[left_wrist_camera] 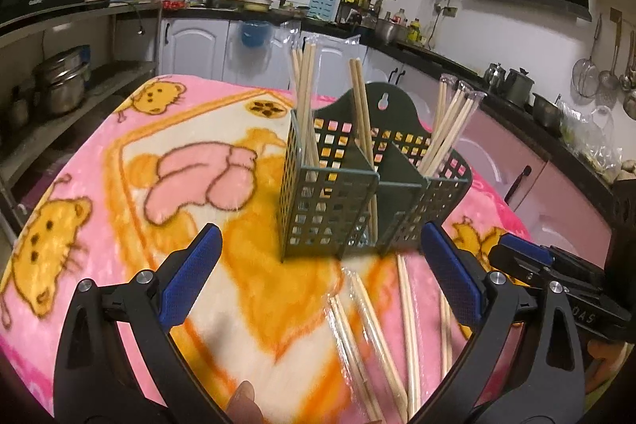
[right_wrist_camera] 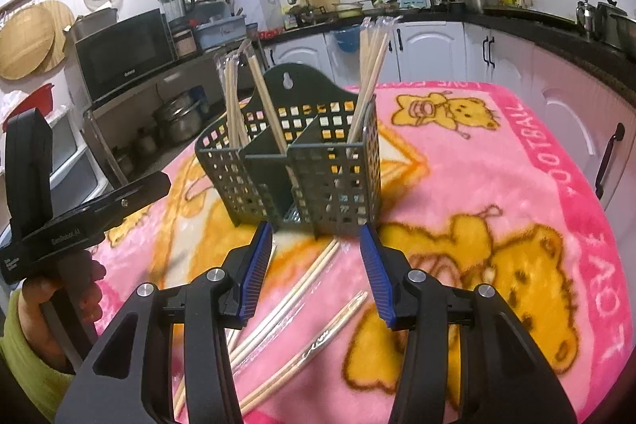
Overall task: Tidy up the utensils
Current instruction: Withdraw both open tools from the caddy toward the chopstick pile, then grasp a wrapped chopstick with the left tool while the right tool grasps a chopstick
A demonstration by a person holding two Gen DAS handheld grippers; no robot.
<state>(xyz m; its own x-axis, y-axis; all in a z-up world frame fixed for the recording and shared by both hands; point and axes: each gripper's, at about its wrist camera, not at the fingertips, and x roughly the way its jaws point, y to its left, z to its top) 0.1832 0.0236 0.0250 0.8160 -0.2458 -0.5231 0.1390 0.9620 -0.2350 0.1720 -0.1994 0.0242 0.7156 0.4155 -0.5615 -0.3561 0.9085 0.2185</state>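
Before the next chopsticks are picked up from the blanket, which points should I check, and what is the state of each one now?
1. Right gripper open and holding nothing: ok.
2. Left gripper open and holding nothing: ok.
3. Green holder stands upright on the pink blanket: ok.
4. Loose chopsticks lie in the open before the right gripper, nothing on top of them: ok.
5. The two grippers apart from each other: ok, the left one is seen off to the side in the right wrist view.
6. How many loose pairs remain, and whether each is wrapped: cannot tell, the pictures are blurred there.
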